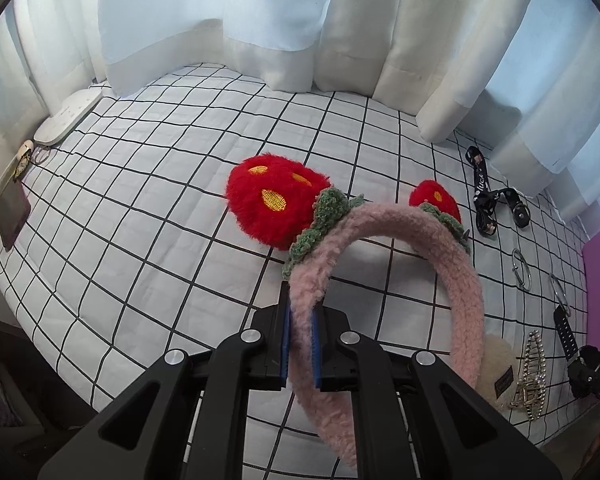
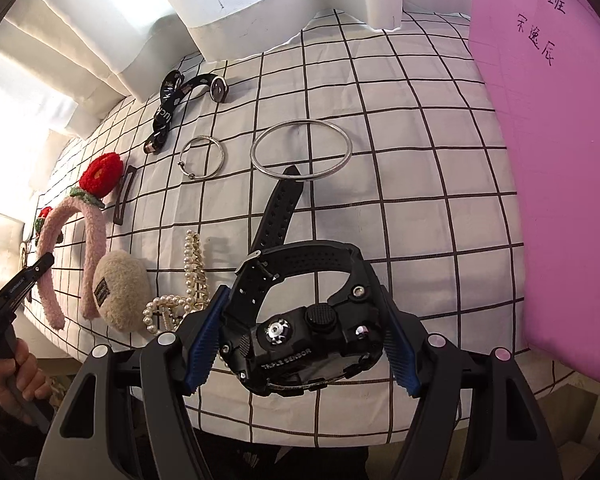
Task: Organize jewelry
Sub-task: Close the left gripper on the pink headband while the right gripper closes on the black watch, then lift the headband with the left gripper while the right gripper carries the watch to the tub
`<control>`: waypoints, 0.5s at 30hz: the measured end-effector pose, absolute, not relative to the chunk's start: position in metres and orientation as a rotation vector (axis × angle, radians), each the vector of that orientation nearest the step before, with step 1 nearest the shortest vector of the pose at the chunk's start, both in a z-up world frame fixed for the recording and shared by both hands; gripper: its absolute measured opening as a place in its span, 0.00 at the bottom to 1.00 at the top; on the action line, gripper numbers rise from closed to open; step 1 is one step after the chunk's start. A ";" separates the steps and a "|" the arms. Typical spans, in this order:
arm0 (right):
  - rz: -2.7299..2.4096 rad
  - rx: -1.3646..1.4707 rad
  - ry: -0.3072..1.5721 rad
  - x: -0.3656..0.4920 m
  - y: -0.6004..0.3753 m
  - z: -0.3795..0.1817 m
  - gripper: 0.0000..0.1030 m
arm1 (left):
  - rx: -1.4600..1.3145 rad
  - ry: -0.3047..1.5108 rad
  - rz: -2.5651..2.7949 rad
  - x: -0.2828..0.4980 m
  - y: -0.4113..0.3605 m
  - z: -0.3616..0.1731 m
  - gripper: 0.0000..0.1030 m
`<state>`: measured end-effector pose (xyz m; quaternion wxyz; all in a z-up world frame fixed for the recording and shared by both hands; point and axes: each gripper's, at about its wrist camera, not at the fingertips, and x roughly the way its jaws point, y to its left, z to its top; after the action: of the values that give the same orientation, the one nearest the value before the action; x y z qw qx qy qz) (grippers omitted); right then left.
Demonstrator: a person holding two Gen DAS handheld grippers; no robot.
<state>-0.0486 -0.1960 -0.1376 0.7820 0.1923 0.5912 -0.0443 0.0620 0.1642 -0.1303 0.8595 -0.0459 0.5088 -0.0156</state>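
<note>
The headband (image 1: 380, 280) is clenched by the left claw (image 1: 302, 344), its arc curving rightward toward the watch (image 2: 300, 320), itself grasped in the right claw (image 2: 300, 344).

Black plastic two-finger frames throughout. On the left gripper (image 1: 300, 354), ridged blue pads (image 1: 286, 350) lining both fingers, four round silver pivot screws (image 1: 250, 336) set across angular black linkage arms with triangular cut-outs. Same build on the right gripper (image 2: 300, 344): serrated blue pads (image 2: 202, 350), silver pivots. Left of the right gripper, a bare hand (image 2: 18, 376) around a dark handle, small white lettering printed above it.
</note>
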 end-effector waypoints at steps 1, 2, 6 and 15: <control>-0.090 0.417 1.271 -0.047 -0.194 -0.133 0.66 | -0.097 1.060 -0.038 0.062 0.163 -0.126 0.08; -0.083 0.421 1.263 -0.047 -0.193 -0.128 0.66 | -0.100 1.050 -0.046 0.061 0.162 -0.121 0.08; -0.052 0.441 1.209 -0.048 -0.191 -0.104 0.66 | -0.110 1.010 -0.082 0.061 0.154 -0.099 0.08; -0.034 0.459 1.079 -0.047 -0.197 -0.057 0.66 | -0.114 0.935 -0.170 0.061 0.130 -0.056 0.08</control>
<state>-0.0470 -0.1972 -0.0570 0.8330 0.2165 0.5089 -0.0160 0.0614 0.1299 -0.0563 0.8877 -0.0548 0.4497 -0.0820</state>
